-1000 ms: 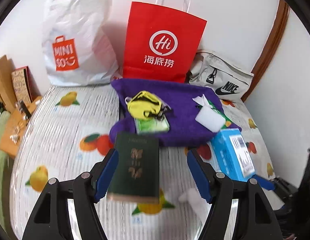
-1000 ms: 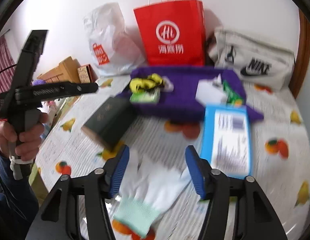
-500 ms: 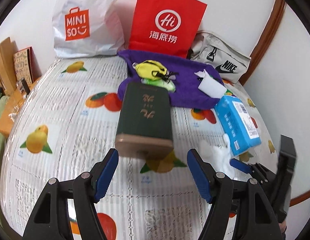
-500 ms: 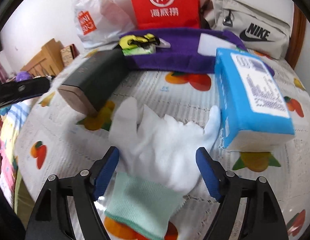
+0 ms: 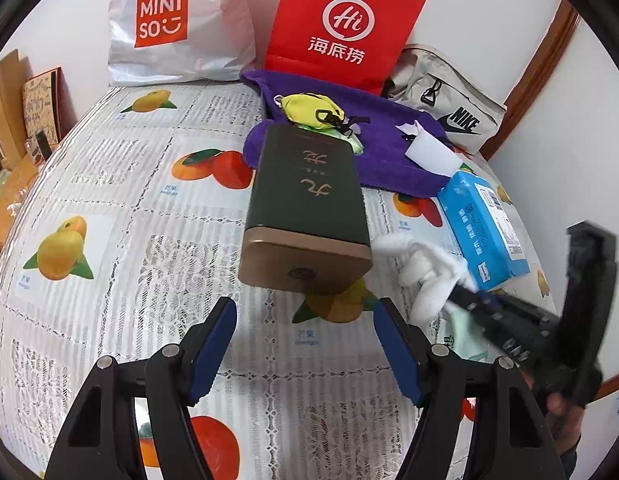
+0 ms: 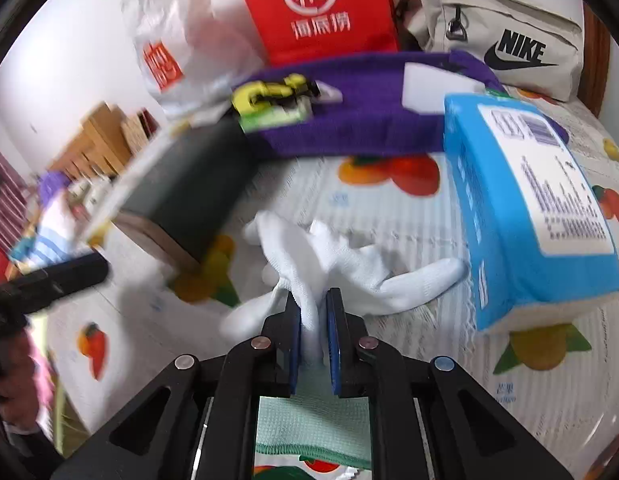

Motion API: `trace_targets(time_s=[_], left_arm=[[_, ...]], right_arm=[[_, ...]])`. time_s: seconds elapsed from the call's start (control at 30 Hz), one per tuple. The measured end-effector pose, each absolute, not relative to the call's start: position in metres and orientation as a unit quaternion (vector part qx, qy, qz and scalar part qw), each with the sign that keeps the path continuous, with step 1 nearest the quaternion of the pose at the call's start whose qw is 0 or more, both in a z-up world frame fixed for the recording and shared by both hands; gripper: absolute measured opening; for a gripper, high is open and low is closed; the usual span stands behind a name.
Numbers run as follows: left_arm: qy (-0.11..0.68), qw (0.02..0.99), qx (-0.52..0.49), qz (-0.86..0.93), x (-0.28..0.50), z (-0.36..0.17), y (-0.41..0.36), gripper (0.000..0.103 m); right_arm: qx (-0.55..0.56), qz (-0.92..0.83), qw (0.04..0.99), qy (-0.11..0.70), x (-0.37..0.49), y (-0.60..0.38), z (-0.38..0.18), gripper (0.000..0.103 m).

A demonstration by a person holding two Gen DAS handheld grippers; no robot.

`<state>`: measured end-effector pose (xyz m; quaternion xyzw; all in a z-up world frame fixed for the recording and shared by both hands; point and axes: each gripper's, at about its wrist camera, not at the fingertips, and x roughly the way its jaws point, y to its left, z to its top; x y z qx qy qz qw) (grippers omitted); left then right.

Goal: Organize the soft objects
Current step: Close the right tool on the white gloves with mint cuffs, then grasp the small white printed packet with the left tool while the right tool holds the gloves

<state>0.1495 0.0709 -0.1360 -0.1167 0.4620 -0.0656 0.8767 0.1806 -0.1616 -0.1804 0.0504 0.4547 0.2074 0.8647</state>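
- While both claws hang low over it, the worktop (image 5: 109, 184), covered in a white lace cloth printed with fruit, fills most of each view.
- Against the far wall stand a white plastic shopping bag (image 5: 177, 20), a red paper bag (image 5: 345, 20) and, to the right, a beige waist bag (image 5: 449, 108).
- Spread in front of the red bag lies a purple towel (image 5: 385, 136), carrying a yellow pouch (image 5: 311, 108) and a white packet (image 5: 429, 154).
- Lying flat with its far end touching the towel's near left edge is a dark green box (image 5: 305, 192), its gold end facing the left claw.
- Right of it sits a blue tissue pack (image 6: 525, 200), its near left corner just beside the glove.
- Between box and tissue pack lies the white glove (image 6: 341, 260), crumpled on the cloth, its mint-green cuff under the right claw's frame.
- Closing now, the right claw (image 6: 313, 320) has its blue pads pinching a bunched fold of the glove.
- Wide apart and holding nothing, the left claw (image 5: 305, 320) hovers just near of the green box, its pads clear of it.
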Motion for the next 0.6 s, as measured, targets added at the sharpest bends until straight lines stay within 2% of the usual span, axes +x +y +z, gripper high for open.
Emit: trace_targets(time_s=[0.3,0.6], left_arm=[[0.461,0.878,-0.107,-0.069,0.137,-0.132,0.062,0.069],[0.470,0.872,-0.070,-0.114,0.125,-0.141,-0.004,0.069]], right_arm=[[0.066,0.232,0.893,0.381,0.155,-0.177,-0.123,0.012],[0.038,0.212,0.911,0.352,0.106,-0.230,-0.104,0.012]])
